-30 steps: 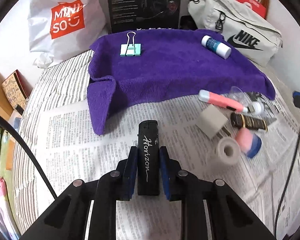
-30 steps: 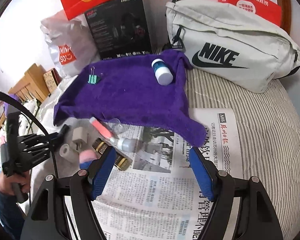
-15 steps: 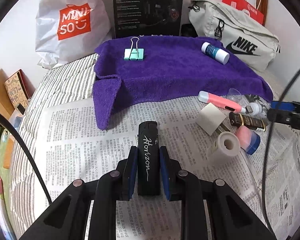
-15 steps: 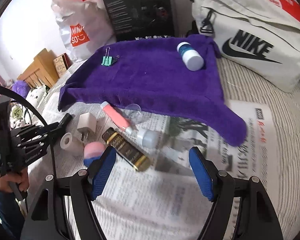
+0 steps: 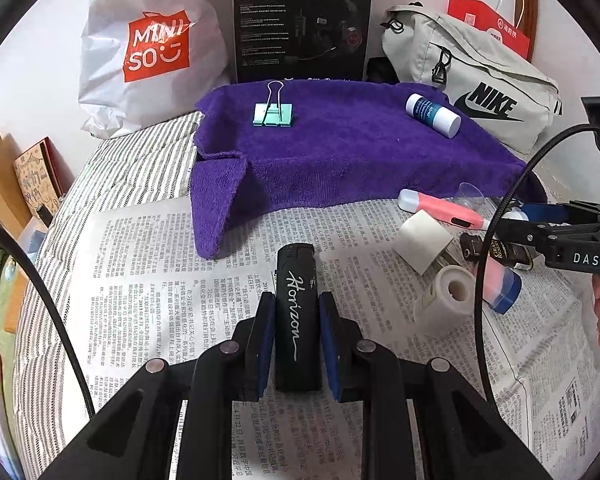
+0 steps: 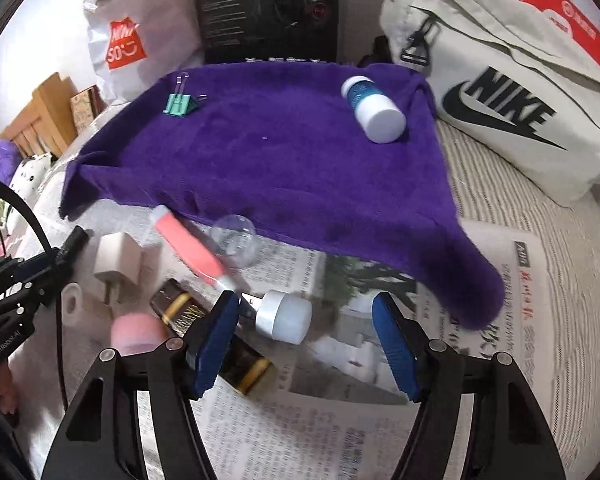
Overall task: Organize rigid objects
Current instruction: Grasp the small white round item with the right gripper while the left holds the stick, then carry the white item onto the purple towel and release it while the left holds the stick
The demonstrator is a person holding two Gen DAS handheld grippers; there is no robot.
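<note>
The left gripper (image 5: pixel 296 334) is clenched on a black lighter (image 5: pixel 298 312), both pads flat on its sides, and it hangs over the newspaper (image 5: pixel 148 280). The right gripper (image 6: pixel 304 344) is not grasping anything yet: its jaws are closing, with a small white plug light (image 6: pixel 286 316) between them, nearer the left pad, no pad pressing on it.

The purple towel (image 6: pixel 284 168) looks like the sorting place, as 2 things already lie on it: a green binder clip (image 6: pixel 178 104) at about 11 o'clock and a white-blue bottle (image 6: pixel 374 110) at about 1 o'clock in the right wrist view. The rest is a pile on the newspaper, approx at 9 o'clock from the right gripper: a pink pen (image 6: pixel 188 244), a clear cap (image 6: pixel 234 240), a dark gold-band tube (image 6: pixel 216 336), a white charger (image 6: pixel 118 258), a tape roll (image 6: pixel 74 308) and a pink-blue thing (image 6: pixel 138 334).

For a good grip, I think the right gripper should shift a bit toward 9 o'clock so the light sits in the middle, w/ pads on the round white body, not on the metal plug. Risk: the left pad is touching or very near the tube and may catch it too. The light is round, so it can roll; close slowly. The left gripper can carry the lighter to the free towel part at 12 o'clock.
</note>
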